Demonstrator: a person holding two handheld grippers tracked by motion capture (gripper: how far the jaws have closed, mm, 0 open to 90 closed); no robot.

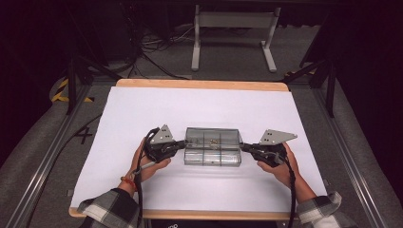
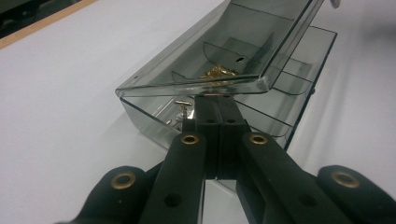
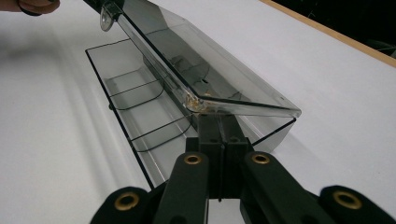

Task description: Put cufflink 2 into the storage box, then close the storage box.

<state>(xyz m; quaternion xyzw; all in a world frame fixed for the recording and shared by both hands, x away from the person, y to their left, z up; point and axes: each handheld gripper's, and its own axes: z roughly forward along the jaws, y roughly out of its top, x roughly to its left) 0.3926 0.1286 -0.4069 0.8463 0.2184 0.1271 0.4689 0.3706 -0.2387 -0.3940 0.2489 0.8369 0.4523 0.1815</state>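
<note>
A clear plastic box (image 1: 213, 147) with inner dividers lies near the middle of the white sheet (image 1: 142, 109), its long side running left to right. Its lid (image 2: 219, 51) is hinged along the far edge and stands partly raised, tilted over the compartments. Small brass parts (image 2: 218, 72) sit in one compartment, and a few silvery ones (image 2: 180, 105) lie in the compartment at the box's left end.

The left gripper (image 1: 183, 144) meets the box at its left end; its jaws are pressed together with nothing between them, their tips just under the lid's end edge. The right gripper (image 1: 243, 147) meets the box at its right end in the same way, jaws together and empty, tips touching the underside of the lid's corner.

Beyond the box, the sheet covers a wooden table (image 1: 199, 84).
</note>
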